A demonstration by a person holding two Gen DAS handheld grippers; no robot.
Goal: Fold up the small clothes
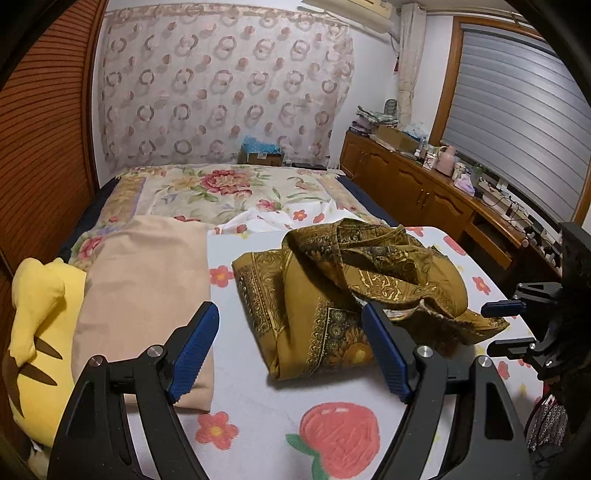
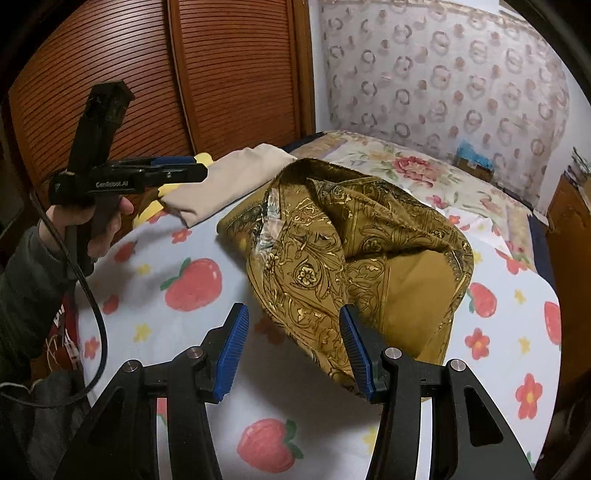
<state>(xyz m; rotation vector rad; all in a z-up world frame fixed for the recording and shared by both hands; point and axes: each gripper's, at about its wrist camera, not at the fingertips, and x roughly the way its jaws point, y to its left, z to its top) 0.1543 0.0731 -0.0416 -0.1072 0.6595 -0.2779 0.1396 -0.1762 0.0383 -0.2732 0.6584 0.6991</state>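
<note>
You are working in a bedroom under dim indoor light. A bed (image 1: 236,192) is lying ahead of you under a floral quilt, with a strawberry-print sheet (image 1: 332,435) covering the near end. A sheer curtain (image 1: 225,85) with ring patterns is hanging across the white far wall. Louvered wooden doors (image 2: 155,74) are standing along your left. A wooden cabinet (image 1: 417,184) is running along your right, carrying clutter on top, below a window with a closed grey blind (image 1: 517,107). An air conditioner (image 1: 369,9) is sitting high on the far wall.
</note>
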